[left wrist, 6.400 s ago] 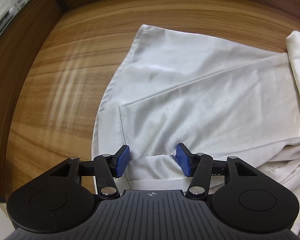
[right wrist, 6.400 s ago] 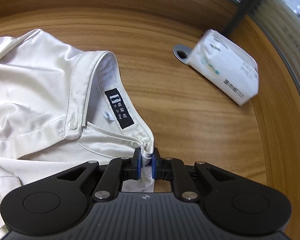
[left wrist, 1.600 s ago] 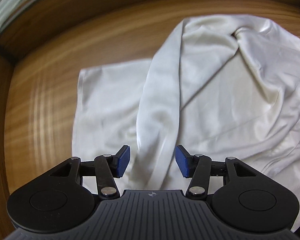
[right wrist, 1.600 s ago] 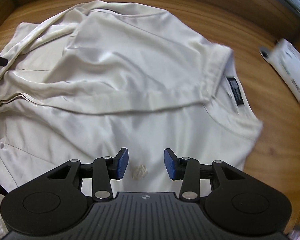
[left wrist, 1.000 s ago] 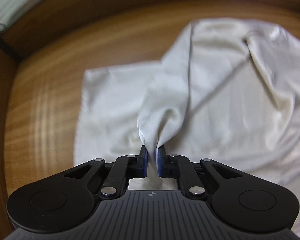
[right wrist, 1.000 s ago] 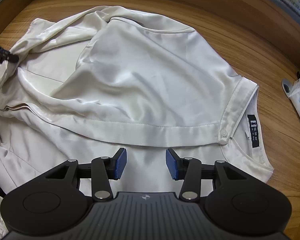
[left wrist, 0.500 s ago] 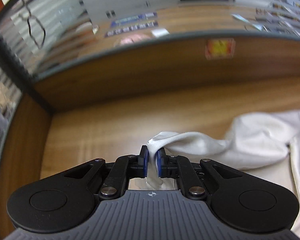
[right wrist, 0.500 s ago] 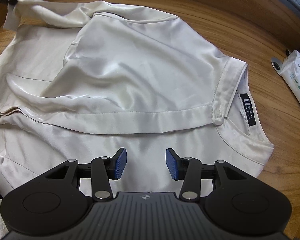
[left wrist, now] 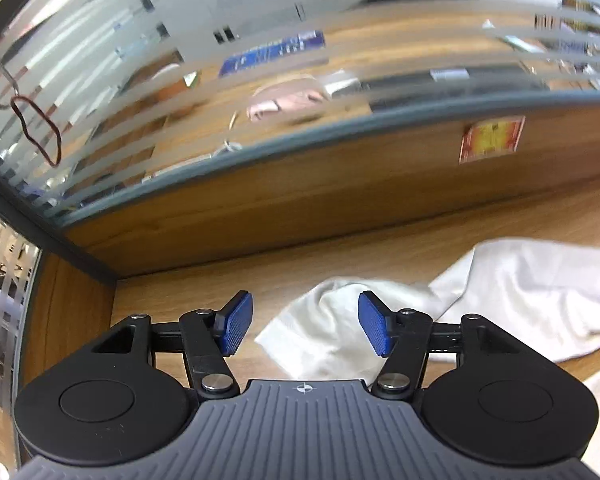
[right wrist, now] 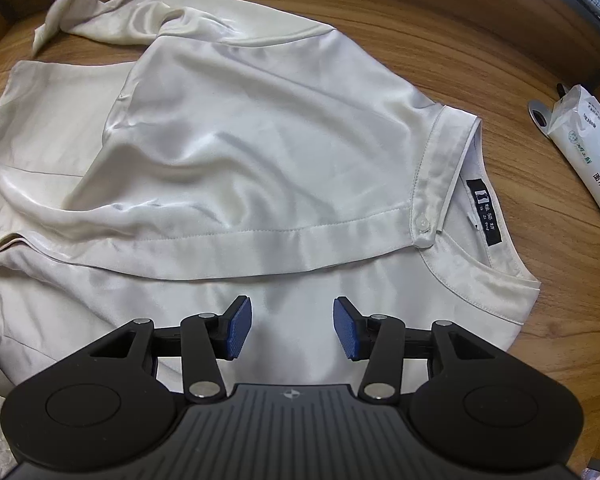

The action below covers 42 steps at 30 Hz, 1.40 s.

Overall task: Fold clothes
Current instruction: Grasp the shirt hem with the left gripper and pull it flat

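Note:
A cream satin shirt (right wrist: pixel 236 152) lies spread on the wooden table (right wrist: pixel 500 80), collar and black label (right wrist: pixel 485 216) to the right. Its sleeve (right wrist: pixel 100 28) stretches out to the far left, with the cuff end (left wrist: pixel 332 332) lying on the table just ahead of my left gripper. My left gripper (left wrist: pixel 306 328) is open above that cuff, nothing between its blue pads (left wrist: pixel 236 322). My right gripper (right wrist: pixel 292 330) is open and hovers over the shirt's near front panel, below the button placket (right wrist: pixel 300 240).
A white tissue pack (right wrist: pixel 584 144) lies on the table at the right, with a small metal ring (right wrist: pixel 540 114) beside it. A wooden partition (left wrist: pixel 300 200) topped with striped frosted glass (left wrist: pixel 260 40) walls the desk's far side and left corner.
My left gripper, shut on the sleeve half a second ago, has opened and dropped the cuff on the table. The sleeve now lies stretched leftward. My right gripper stayed open over the shirt.

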Motion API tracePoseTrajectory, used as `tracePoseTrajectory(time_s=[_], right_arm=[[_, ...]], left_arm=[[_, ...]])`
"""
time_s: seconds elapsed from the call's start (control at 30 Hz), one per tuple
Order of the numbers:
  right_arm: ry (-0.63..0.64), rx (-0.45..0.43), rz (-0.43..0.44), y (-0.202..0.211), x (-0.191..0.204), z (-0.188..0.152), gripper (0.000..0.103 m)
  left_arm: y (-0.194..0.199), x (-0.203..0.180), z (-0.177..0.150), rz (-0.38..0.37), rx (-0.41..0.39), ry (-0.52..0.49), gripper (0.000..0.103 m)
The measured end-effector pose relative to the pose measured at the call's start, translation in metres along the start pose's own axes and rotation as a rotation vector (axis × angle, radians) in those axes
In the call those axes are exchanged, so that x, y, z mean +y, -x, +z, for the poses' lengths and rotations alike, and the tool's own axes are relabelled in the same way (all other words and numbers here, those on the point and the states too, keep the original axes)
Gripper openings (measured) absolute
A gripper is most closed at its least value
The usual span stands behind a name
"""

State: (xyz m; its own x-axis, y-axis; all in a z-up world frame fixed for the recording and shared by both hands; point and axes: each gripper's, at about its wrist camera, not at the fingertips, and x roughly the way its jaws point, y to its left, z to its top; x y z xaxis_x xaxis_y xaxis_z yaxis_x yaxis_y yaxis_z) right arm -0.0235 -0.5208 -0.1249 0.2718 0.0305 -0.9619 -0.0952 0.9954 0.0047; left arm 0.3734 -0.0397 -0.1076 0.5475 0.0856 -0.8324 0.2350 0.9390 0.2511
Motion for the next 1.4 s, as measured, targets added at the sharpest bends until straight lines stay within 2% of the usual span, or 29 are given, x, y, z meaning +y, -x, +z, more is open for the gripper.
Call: tracePoseTrajectory(time_s=[0.33,0.53,0.6,0.8,0.87,0.97,1.0,1.03,1.1,1.23,1.4], right_arm=[[-0.002,0.019,-0.008,0.000,0.007,-0.004,0.054],[-0.002,0.024,-0.018,0.004,0.012,-0.010,0.055],[-0.004,0.027,-0.023,0.007,0.013,-0.014,0.055],[-0.016,0.037,-0.043,0.015,0.016,-0.026,0.055],[-0.021,0.038,-0.050,0.018,0.017,-0.030,0.055],[-0.028,0.039,-0.059,0.023,0.018,-0.034,0.055],[-0.030,0.039,-0.062,0.024,0.019,-0.036,0.055],[-0.031,0.039,-0.064,0.025,0.020,-0.037,0.055],[-0.033,0.039,-0.068,0.027,0.021,-0.038,0.055],[-0.031,0.034,-0.069,0.029,0.024,-0.040,0.055],[-0.021,0.028,-0.066,0.026,0.026,-0.040,0.055]], left_arm=[[-0.028,0.006,-0.058,-0.114,0.120,-0.002,0.061],[-0.046,0.003,-0.082,-0.126,0.171,0.003,0.059],[-0.049,0.005,-0.090,-0.132,0.173,0.020,0.053],[-0.060,0.005,-0.102,-0.171,0.184,0.049,0.045],[-0.065,0.004,-0.103,-0.181,0.181,0.052,0.039],[-0.070,0.004,-0.106,-0.208,0.181,0.076,0.022],[-0.070,0.004,-0.107,-0.209,0.178,0.078,0.013],[-0.069,0.004,-0.108,-0.209,0.174,0.080,0.006],[-0.067,0.003,-0.111,-0.191,0.159,0.078,0.003],[-0.057,0.015,-0.119,-0.106,0.130,0.095,0.002],[-0.047,0.046,-0.133,-0.022,0.146,0.125,0.002]])
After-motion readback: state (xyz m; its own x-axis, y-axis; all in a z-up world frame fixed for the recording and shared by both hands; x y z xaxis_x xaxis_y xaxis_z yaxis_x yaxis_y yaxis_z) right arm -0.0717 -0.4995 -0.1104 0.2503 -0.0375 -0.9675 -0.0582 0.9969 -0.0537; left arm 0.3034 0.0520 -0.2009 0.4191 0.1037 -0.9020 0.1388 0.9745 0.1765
